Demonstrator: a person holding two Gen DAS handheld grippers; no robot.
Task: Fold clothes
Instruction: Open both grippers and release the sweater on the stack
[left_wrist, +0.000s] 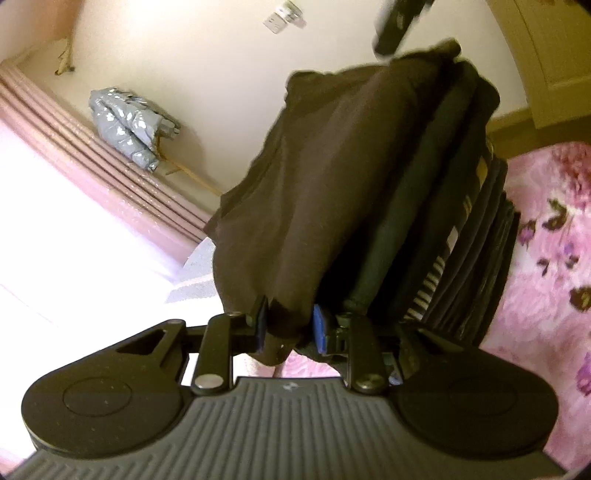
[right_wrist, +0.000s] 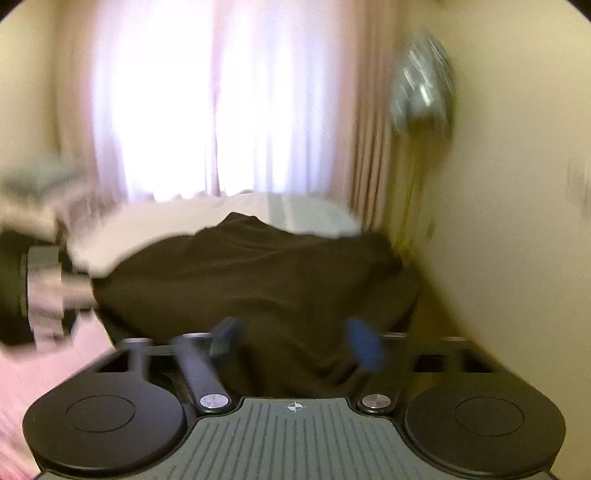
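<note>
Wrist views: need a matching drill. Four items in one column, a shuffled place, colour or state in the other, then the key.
1. left tongs
2. right tongs
3. puffy jacket
4. blanket

a. pink, floral
b. pads standing apart
c. shut on the dark garment
d. silver-grey, against the wall

Pairs: 1-c, 2-b, 3-d, 4-a

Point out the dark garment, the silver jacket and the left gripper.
dark garment (left_wrist: 332, 177), left wrist view, on its broad hanging face.
silver jacket (left_wrist: 125, 125), left wrist view, on its shiny quilted middle.
left gripper (left_wrist: 290, 323), left wrist view, midway between its blue-padded fingertips.
</note>
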